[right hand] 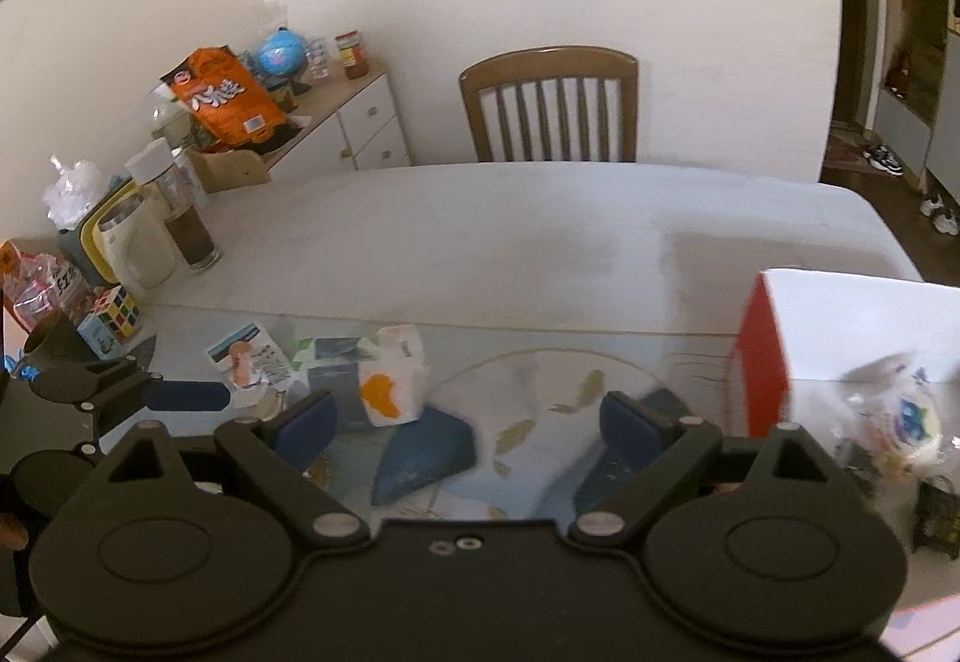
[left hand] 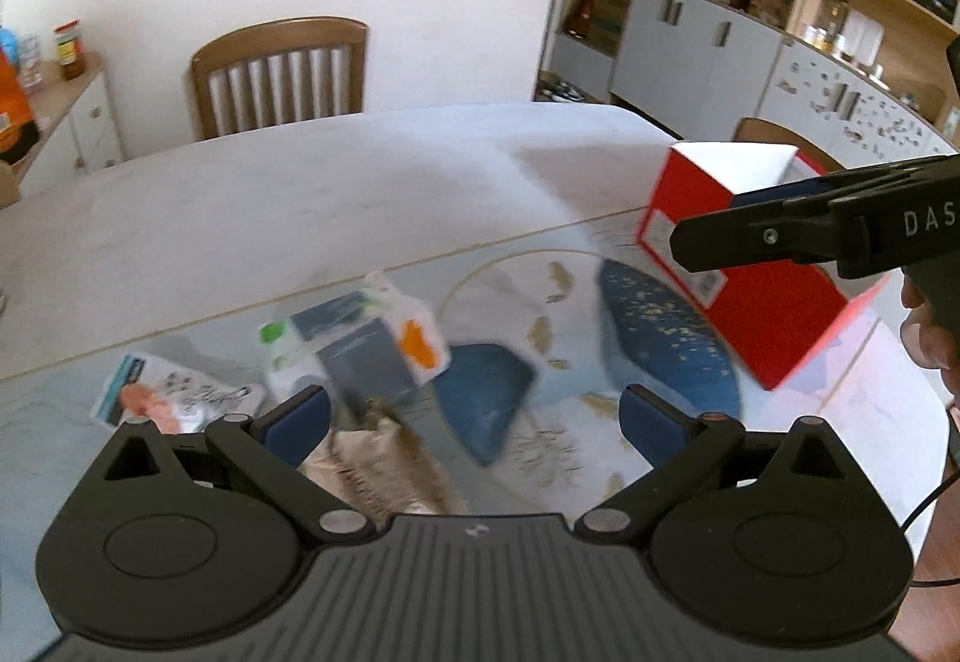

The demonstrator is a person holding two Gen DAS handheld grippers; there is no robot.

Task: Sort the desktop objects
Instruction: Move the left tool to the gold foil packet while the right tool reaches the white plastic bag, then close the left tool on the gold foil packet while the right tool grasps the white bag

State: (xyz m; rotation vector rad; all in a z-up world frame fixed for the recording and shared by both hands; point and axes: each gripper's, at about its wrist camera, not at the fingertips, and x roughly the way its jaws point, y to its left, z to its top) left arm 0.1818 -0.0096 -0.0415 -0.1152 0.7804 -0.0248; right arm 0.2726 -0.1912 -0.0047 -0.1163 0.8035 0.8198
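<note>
A red and white open box stands on the table at the right; in the right wrist view it holds a blurred white packet. A white carton with an orange mark, a dark blue-grey box, a flat packet with a pink picture and a brown bag lie at the left. My left gripper is open and empty above the brown bag. My right gripper is open and empty over the mat; from the left wrist view it reaches in front of the red box.
A glass-covered mat with blue shapes lies under the objects. A wooden chair stands at the table's far side. A Rubik's cube, a jar and a kettle crowd the table's left edge. Cabinets stand at the back right.
</note>
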